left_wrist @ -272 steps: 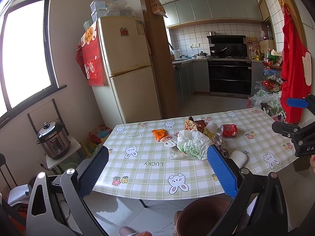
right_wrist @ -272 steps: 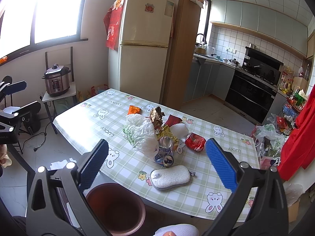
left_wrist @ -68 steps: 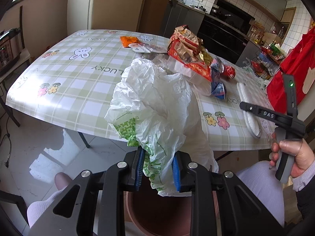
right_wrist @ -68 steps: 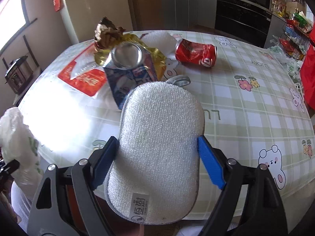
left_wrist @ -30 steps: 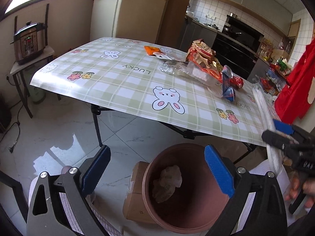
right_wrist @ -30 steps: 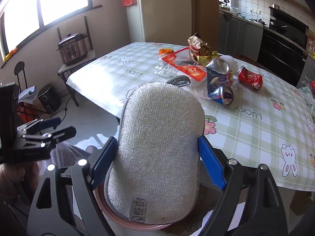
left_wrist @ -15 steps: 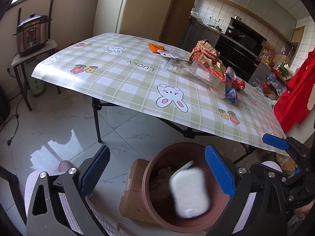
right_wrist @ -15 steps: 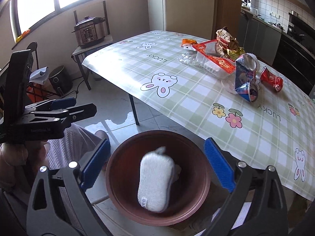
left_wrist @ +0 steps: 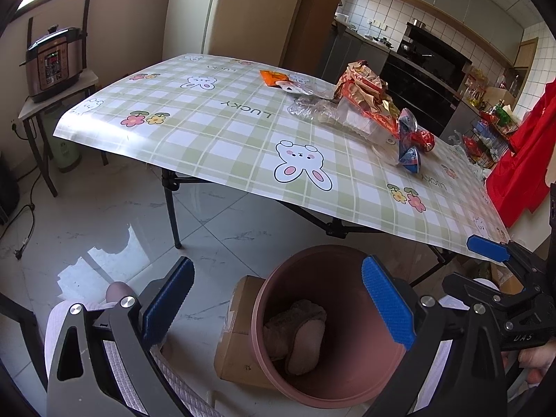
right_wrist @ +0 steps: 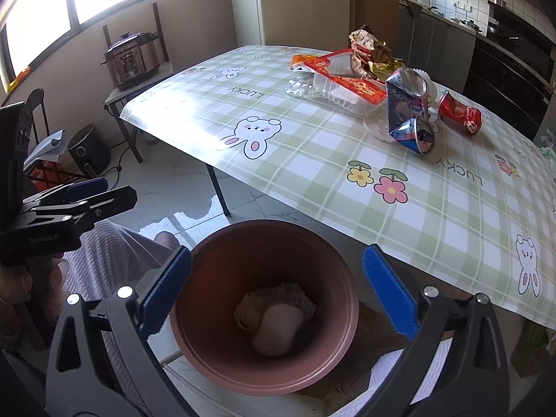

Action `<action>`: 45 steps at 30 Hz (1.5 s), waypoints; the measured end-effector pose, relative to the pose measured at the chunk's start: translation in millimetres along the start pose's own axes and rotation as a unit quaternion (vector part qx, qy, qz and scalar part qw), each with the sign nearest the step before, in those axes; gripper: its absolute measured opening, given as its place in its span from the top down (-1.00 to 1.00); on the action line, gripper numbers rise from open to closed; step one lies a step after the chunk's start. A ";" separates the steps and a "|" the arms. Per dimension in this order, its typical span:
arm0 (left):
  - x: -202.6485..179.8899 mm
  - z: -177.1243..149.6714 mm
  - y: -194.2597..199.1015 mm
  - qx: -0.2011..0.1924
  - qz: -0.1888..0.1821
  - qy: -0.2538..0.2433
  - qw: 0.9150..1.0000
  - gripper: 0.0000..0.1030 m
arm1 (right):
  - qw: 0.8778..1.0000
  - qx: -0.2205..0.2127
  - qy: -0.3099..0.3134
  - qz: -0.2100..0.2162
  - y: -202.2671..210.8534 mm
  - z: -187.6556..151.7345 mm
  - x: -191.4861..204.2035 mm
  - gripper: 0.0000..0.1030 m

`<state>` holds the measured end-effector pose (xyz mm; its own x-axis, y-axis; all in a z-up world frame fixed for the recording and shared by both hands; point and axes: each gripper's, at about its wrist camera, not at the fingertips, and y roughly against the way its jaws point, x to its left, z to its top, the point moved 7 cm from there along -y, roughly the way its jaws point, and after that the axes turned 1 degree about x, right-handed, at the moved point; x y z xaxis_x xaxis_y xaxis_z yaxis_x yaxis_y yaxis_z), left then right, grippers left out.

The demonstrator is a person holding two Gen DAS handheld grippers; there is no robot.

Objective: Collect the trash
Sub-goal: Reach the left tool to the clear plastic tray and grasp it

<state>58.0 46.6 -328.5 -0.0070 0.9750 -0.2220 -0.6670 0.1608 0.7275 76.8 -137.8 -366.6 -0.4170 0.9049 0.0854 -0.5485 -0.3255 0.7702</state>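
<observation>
Looking down from the right tongs [right_wrist: 276, 293], whose jaws are opening with nothing between them, the whole floor of the brown bin [right_wrist: 208, 358] shows: one pale sponge [right_wrist: 274, 330] lying on one crumpled bag [right_wrist: 274, 293]. The left view sees these only slantwise, yet alone shows a cardboard box [left_wrist: 234, 319] beside the bin. The left tongs [left_wrist: 276, 307] stand apart, empty. On the worktop [right_wrist: 295, 170] remain two crushed blue cans [right_wrist: 408, 114], one red can [right_wrist: 460, 113], and several wrappers [right_wrist: 347, 76].
</observation>
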 end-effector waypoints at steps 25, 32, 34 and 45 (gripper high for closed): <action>-45.4 93.8 -52.3 0.027 -0.055 0.005 0.998 -0.84 | 0.994 -0.040 -0.080 -0.070 -19.6 50.9 -128.5 -0.89; -97.6 157.2 -104.6 0.032 -0.101 -0.005 0.994 -0.60 | 0.993 -0.038 -0.079 -0.074 -29.4 64.1 -154.3 -0.89; -107.7 171.2 -123.6 0.034 -0.119 0.008 0.992 -0.50 | 0.994 -0.036 -0.079 -0.073 -33.9 67.7 -159.2 -0.89; -122.0 166.2 -210.5 0.099 -0.171 0.103 0.975 -0.51 | 0.994 -0.030 -0.084 -0.068 -51.7 73.4 -179.5 -0.89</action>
<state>323.1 -80.7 -346.7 0.0280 0.8114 -0.5839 -0.4998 0.5172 0.6948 233.2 -263.3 -375.3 -0.2117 0.9731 0.0909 -0.6365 -0.2078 0.7428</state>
